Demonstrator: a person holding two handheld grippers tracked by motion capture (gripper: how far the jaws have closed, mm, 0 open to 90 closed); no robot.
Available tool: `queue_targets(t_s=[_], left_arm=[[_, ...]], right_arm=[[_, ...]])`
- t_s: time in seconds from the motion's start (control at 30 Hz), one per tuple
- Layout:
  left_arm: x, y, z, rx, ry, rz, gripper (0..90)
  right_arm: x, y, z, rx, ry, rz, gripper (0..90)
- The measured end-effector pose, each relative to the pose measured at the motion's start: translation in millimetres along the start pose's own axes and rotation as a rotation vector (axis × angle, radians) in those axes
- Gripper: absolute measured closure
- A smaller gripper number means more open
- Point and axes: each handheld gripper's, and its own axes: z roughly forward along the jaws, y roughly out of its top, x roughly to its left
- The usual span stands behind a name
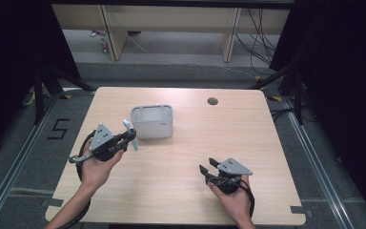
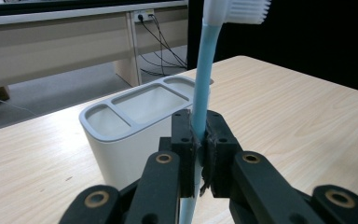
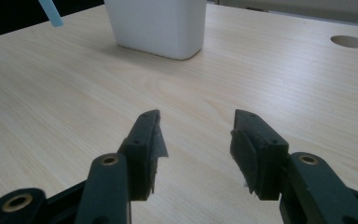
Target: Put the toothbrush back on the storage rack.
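Toothbrush sat clamped in your left gripper, its pale blue handle pinched upright between the two black jaws, which were closed tight on it, and its white bristled head rose above them at the top of the left gripper view. From above, you held that left gripper over the left part of the desk, well off the wood, with the brush just beside the near left corner of the holder.

Your right gripper hovered low over the near right part of the desk, well apart from the left one. Its jaws stood wide open with nothing between them, only bare wood grain showing in the gap, and they pointed toward the holder.

Farther back, the white holder stood upright near the middle of the desk. You could see its grey top divided into three openings in the left gripper view, a small one at each end and a long one between.

Beyond it, a round cable hole lay in the desk near the far edge.
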Motion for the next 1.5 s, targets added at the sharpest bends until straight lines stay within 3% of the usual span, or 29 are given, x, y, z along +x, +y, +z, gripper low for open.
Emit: queue_targets(t_s=[0.03,0.17,0.27,0.47,0.53,0.63,0.83,0.87,0.93,1.5], left_arm=[[0.8,0.2,-0.4,0.001,0.004,0.002,83.5],[4.2,1.2,-1.0,-0.001,0.018,0.002,83.5],[7.2,2.4,-1.6,-0.006,0.026,-0.005,83.5],[12.4,5.8,-1.6,-0.015,0.039,-0.01,83.5],[14.2,7.3,-1.5,-0.014,0.045,-0.006,83.5],[16.7,9.9,-0.8,-0.016,0.056,0.0,83.5],[21.0,14.7,1.0,-0.018,0.071,0.008,83.5],[22.4,16.2,1.7,-0.018,0.075,0.012,83.5],[22.8,16.9,2.3,-0.021,0.077,0.01,83.5],[28.5,31.9,9.5,-0.023,0.081,-0.002,83.5]], right_arm=[[1.1,-0.7,0.1,0.008,0.007,0.025,52.3],[-0.9,-1.8,1.6,-0.004,-0.01,-0.002,52.0],[-0.4,-2.4,0.2,-0.002,-0.005,0.023,51.8],[-3.3,-3.8,-1.0,-0.001,-0.026,0.006,51.7],[-1.4,-3.7,-1.8,0.009,-0.018,0.042,51.7],[-3.0,-3.9,-1.0,-0.016,-0.032,0.017,51.7],[-4.1,-3.5,-2.1,-0.003,-0.035,0.018,51.4],[0.5,-4.5,-2.3,0.003,-0.027,0.091,51.3],[-1.5,-4.8,-1.5,-0.005,-0.028,0.067,51.3],[-1.0,-4.1,-3.5,0.012,-0.033,0.074,51.1]])
